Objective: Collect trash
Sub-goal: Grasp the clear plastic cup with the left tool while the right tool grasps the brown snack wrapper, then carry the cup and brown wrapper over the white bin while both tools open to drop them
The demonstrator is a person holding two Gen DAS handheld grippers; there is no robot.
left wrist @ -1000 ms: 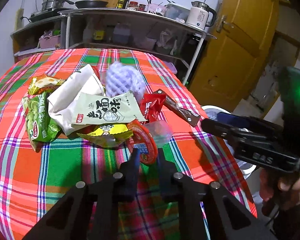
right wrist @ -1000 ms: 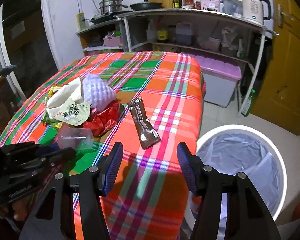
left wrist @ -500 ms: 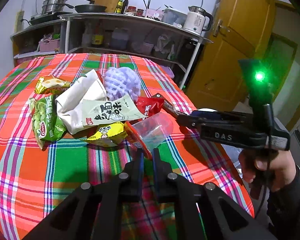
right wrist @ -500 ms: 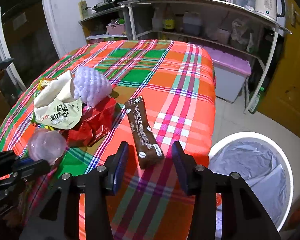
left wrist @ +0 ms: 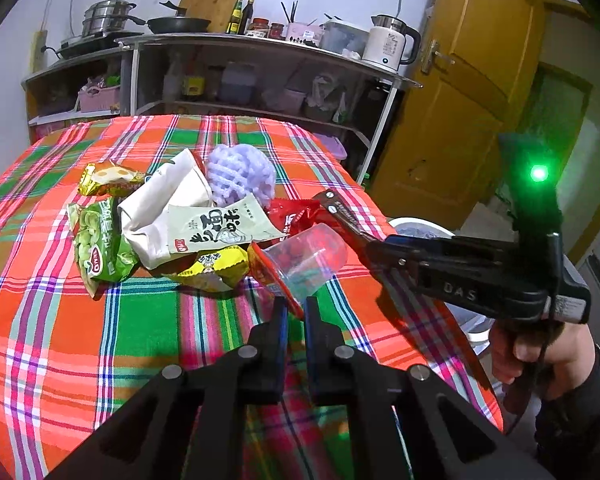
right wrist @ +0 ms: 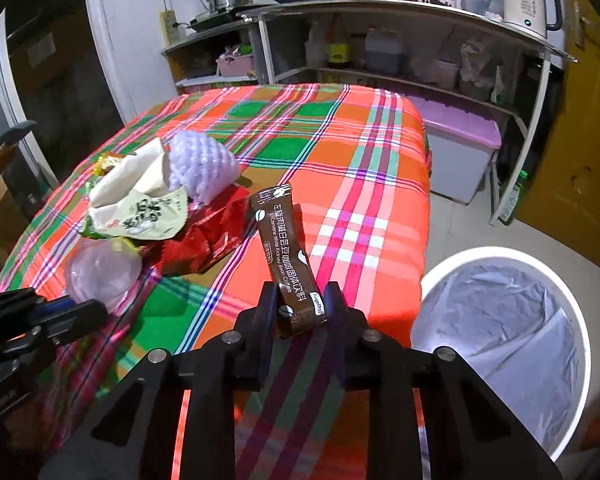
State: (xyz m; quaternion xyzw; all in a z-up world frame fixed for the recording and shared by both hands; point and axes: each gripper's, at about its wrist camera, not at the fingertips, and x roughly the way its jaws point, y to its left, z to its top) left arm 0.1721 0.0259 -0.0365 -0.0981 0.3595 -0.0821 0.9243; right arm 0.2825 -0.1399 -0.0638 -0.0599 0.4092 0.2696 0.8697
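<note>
My right hand-held gripper has just been closing on the coffee sachet; left hand-held gripper pinches the cup (bin next).

6 snack wrappers, 1 foam fruit net, 1 plastic cup, 1 bin, 2 grippers

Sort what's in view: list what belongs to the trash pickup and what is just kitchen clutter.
Job: brown coffee sachet in right gripper; plastic cup in left gripper; wrapper pile; lined bin.

Clutter: kettle; frying pan; steamer pot.
</note>
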